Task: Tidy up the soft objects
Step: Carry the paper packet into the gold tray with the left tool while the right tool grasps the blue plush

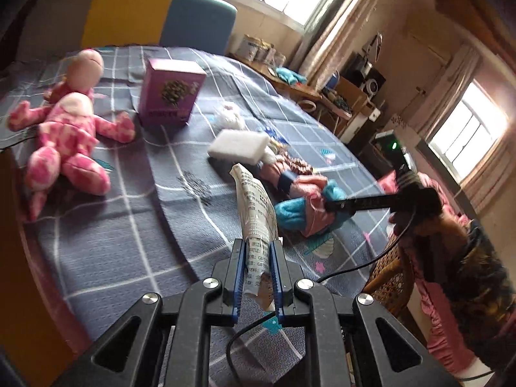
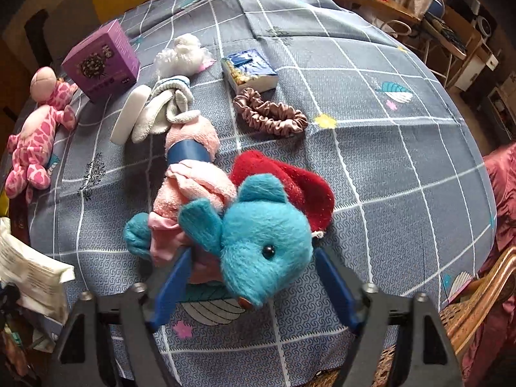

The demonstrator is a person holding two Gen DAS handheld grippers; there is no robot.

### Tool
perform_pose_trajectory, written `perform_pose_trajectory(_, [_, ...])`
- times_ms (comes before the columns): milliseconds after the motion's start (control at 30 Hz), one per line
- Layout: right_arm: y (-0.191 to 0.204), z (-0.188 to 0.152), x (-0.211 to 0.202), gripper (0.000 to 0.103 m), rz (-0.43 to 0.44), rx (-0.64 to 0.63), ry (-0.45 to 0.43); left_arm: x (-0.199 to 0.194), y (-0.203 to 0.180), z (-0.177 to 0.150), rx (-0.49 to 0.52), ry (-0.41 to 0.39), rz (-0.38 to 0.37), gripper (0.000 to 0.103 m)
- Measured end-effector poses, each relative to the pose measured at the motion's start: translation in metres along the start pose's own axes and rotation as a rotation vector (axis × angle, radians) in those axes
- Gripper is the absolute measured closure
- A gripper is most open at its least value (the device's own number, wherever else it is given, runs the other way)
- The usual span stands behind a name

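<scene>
Left gripper (image 1: 259,251): fingers clamped on a printed paper packet (image 1: 254,206), lower centre of left wrist frame, lifted above the bed (image 1: 129,235). Right gripper (image 2: 254,277): fingers apart, straddling the blue plush toy (image 2: 264,242) at lower centre of right wrist frame, pads not pressing it. Toy lying on the bed beside red plush (image 2: 290,180) and pink towel (image 2: 190,180). Pink plush doll (image 2: 35,138) at far left.

left wrist – low, looking across bed (image 1: 96,242) | right wrist – steep, close over it | shared: purple box (image 1: 171,96)
</scene>
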State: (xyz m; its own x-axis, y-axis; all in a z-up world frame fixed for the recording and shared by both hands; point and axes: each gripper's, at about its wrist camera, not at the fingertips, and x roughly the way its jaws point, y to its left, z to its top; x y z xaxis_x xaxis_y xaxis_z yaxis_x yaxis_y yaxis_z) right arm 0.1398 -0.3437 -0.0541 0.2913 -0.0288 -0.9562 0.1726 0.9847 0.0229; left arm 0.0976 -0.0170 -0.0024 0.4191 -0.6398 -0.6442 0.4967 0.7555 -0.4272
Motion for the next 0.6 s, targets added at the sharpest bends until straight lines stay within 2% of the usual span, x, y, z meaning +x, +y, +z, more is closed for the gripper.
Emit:
perform_pose_trajectory(33, [0.004, 0.001, 0.001, 0.058, -0.008, -0.030, -0.005, -0.010, 0.004, 0.002, -0.012, -0.020, 0.004, 0.088])
perform_pose_trajectory(100, [0.010, 0.001, 0.002, 0.063, -0.064, -0.062, -0.011, -0.035, 0.016, 0.007, -0.037, -0.069, 0.016, 0.088])
perform_pose_trajectory(200, [0.017, 0.000, 0.000, 0.065, -0.098, -0.109, -0.026, -0.078, 0.038, 0.013, -0.067, -0.152, 0.078, 0.088])
perform_pose_trajectory(267, [0.021, 0.001, 0.000, 0.065, -0.120, -0.138, -0.027, -0.107, 0.058, 0.017, -0.095, -0.212, 0.154, 0.088])
perform_pose_trajectory(367, [0.023, 0.002, 0.001, 0.064, -0.129, -0.161, -0.021, -0.142, 0.090, 0.022, -0.119, -0.278, 0.307, 0.088])
perform_pose_trajectory(500, [0.027, 0.002, 0.005, 0.064, -0.136, -0.178, -0.004, -0.153, 0.142, 0.026, -0.164, -0.285, 0.455, 0.088])
perform_pose_trajectory(600, [0.029, 0.001, 0.007, 0.063, -0.141, -0.191, 0.008, -0.137, 0.182, 0.028, -0.217, -0.237, 0.512, 0.088])
